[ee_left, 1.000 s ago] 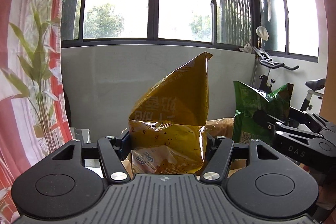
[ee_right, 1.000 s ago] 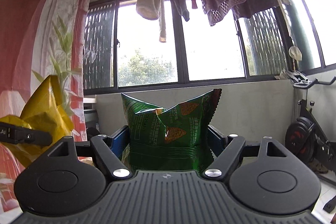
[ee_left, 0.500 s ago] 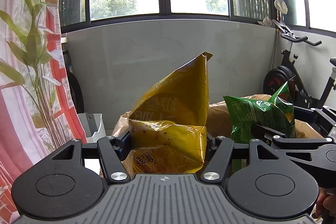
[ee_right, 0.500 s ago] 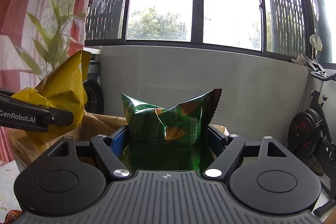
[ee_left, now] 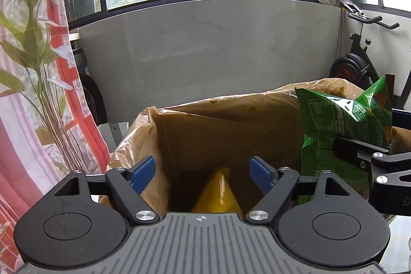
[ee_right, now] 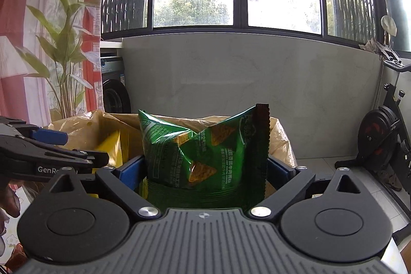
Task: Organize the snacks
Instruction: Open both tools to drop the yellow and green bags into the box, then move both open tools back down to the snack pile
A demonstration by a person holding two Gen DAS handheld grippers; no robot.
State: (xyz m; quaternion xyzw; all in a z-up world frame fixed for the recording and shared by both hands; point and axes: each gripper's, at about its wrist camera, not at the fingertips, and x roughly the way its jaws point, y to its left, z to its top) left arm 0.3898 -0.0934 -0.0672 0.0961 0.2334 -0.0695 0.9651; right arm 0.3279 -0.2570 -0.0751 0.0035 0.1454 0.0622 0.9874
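Both grippers, left [ee_left: 203, 171] and right [ee_right: 205, 168], have just been opened wide, the yellow bag [ee_left: 218, 197] released into the lined box [ee_left: 231, 120], the green bag [ee_right: 205, 153] seen loose between the right's pads.

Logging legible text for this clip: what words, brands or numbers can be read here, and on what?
"GenR", rest hidden: side of the left claw, right wrist view.
"D", cut off at the frame edge: right claw body, left wrist view.
Green bag: print on front and back, too small to read.
Yellow bag: no print visible.
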